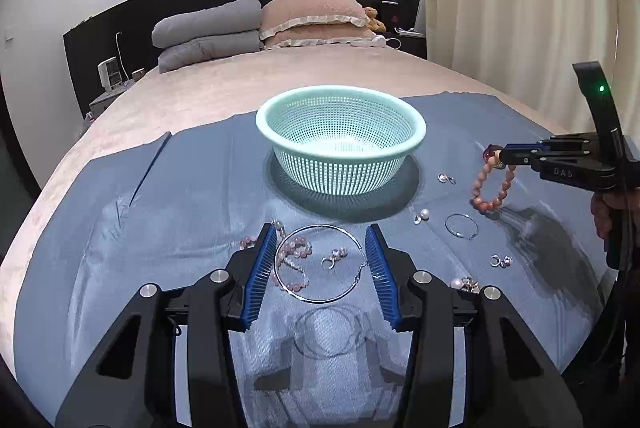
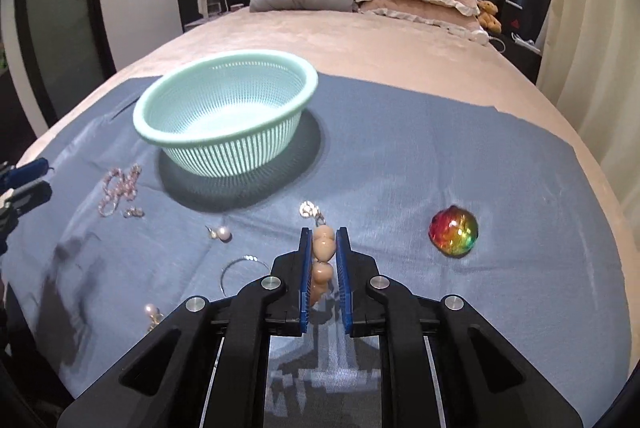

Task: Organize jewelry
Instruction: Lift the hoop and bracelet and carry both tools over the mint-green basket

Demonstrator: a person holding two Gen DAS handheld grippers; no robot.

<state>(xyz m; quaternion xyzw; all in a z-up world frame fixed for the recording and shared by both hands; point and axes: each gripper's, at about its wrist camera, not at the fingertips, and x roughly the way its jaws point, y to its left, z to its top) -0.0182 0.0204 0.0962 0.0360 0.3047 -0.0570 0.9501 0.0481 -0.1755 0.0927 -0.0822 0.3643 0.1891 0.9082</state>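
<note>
A mint green mesh basket (image 1: 340,140) stands on a blue cloth (image 1: 180,212) on the bed; it also shows in the right wrist view (image 2: 224,116). My right gripper (image 2: 325,234) is shut on a peach bead bracelet (image 2: 323,248), which hangs from it above the cloth (image 1: 492,188). My left gripper (image 1: 322,240) is open above a large silver hoop (image 1: 320,262), a pink bead bracelet (image 1: 294,260) and a ring (image 1: 334,256). A small hoop (image 1: 461,225), pearl earrings (image 1: 422,216) and rings (image 1: 501,261) lie to the right.
A rainbow ball (image 2: 453,231) lies on the cloth right of my right gripper. Pillows (image 1: 316,16) and folded grey quilts (image 1: 208,32) lie at the bed's head. A curtain (image 1: 520,8) hangs at the right.
</note>
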